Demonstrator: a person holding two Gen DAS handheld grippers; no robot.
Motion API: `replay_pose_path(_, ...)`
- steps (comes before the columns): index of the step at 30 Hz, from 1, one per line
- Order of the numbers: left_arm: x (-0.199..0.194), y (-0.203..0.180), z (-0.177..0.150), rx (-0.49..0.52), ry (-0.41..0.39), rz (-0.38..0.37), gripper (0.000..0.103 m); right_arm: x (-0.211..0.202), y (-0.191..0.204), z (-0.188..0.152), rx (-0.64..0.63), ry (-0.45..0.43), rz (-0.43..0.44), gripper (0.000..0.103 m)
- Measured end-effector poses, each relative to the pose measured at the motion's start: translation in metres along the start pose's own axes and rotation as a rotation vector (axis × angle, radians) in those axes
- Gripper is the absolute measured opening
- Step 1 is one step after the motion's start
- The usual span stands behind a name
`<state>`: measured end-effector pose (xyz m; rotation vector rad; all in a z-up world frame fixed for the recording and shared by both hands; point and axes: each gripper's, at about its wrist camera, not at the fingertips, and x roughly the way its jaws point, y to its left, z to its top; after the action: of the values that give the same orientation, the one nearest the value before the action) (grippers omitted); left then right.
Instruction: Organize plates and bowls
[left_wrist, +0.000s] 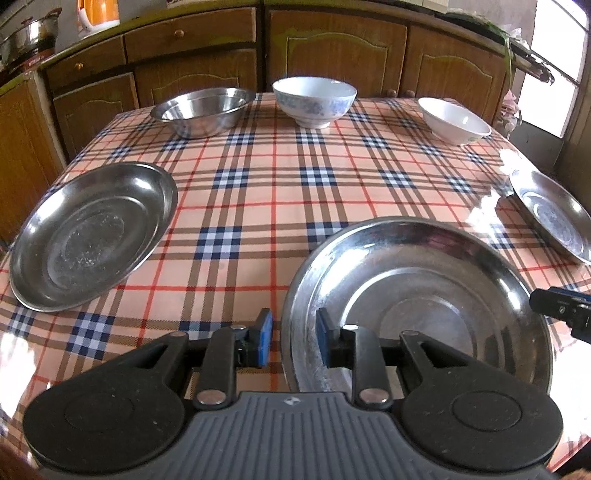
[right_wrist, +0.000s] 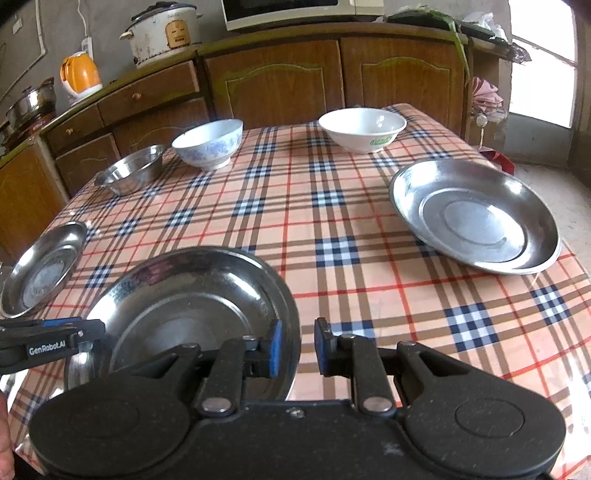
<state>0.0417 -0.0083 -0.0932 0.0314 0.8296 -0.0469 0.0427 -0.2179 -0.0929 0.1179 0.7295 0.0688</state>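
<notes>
Plate (left_wrist: 417, 295) near rim behind left tool (left_wrist: 294, 341)

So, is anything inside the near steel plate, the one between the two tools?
No food or dish lies in the near plate; its shiny bottom is bare. One pad of the left tool reaches over its rim on one side, one pad of the right tool on the other. The nearest part is hidden behind the tools.

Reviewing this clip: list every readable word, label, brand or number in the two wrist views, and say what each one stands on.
"GenRobot.AI": white lettering on the black side of the left gripper, seen in the right wrist view.
Green print on the plain white ceramic bowl: too blurred to read.
Small emblem on the grey ribbed gripper body: a logo, no letters.
Nothing else readable.
</notes>
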Motion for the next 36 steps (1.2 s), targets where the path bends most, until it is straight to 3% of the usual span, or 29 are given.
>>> replay_pose_path(6, -0.01, -0.001, 0.005, -0.009, -0.035, -0.004, 0.028, -0.01, -0.004, 0.006, 0.005, -0.043, -0.005, 0.046)
replay_pose_path(11, -0.017, -0.002, 0.008, -0.014, -0.053, -0.005, 0.032, -0.021, -0.008, 0.009, 0.019, -0.082, 0.009, 0.069)
replay_pose_path(26, -0.038, -0.011, 0.017, -0.018, -0.095, -0.004, 0.046, -0.042, -0.019, 0.015, 0.049, -0.147, -0.003, 0.079)
replay_pose_path(36, -0.047, -0.031, 0.028, -0.013, -0.107, -0.048, 0.051, -0.054, -0.032, 0.02, 0.079, -0.168, -0.034, 0.08)
